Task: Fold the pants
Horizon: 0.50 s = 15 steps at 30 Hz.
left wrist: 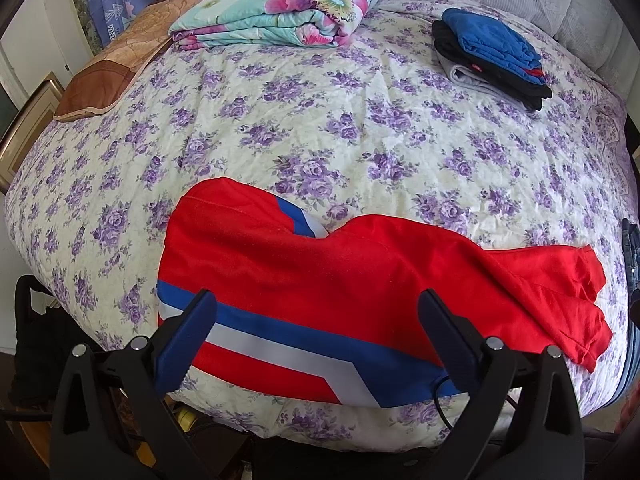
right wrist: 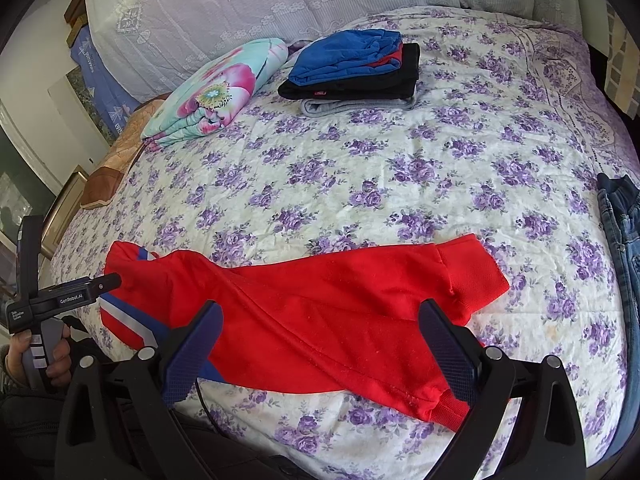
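lying flat on bed (left wrist: 360,140): red pants (left wrist: 320,272), striped | left gripper (left wrist: 316,320) apart | right gripper (right wrist: 320,332) apart

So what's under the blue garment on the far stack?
Under the blue garment, a red layer edge, a black garment, then a grey one; anything between is covered.

Floral-quilted bed (left wrist: 360,128), lace-draped headboard (right wrist: 240,12).
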Tool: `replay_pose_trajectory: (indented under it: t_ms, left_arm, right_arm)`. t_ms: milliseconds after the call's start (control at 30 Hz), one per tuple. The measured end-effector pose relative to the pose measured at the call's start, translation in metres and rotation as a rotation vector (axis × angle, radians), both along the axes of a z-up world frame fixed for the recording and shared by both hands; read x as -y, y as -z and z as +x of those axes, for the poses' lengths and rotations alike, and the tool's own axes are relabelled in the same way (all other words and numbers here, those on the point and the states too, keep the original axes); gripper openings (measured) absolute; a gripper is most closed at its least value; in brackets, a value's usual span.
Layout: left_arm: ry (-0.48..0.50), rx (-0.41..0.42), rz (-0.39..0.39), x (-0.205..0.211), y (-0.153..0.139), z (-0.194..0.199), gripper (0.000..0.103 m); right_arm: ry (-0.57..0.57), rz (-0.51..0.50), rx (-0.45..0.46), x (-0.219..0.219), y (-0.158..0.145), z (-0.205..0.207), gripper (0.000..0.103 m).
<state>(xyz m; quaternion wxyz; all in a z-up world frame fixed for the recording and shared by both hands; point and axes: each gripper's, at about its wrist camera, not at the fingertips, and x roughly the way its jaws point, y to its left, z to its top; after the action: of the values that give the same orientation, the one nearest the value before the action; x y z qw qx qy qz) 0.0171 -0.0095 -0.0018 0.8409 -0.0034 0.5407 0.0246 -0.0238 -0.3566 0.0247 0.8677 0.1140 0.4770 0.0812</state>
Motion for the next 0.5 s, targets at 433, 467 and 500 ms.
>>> replay_pose_trajectory:
  t_ms: [433,467,500]
  left_arm:
    - [-0.001,-0.001,-0.001,0.0005,0.0007,0.0003,0.098]
    - [-0.001,-0.002,-0.001,0.0007,0.0008,0.0004,0.098]
    - [-0.001,-0.001,-0.001,0.0007,0.0007,0.0003,0.098]
  right_arm:
    - [0.002,0.000,-0.001,0.0005,0.0008,-0.0006,0.099]
    - [0.002,0.000,-0.001,0.0004,0.0010,-0.0003,0.099]
    - [0.002,0.000,-0.001,0.0001,0.0008,0.0001,0.098]
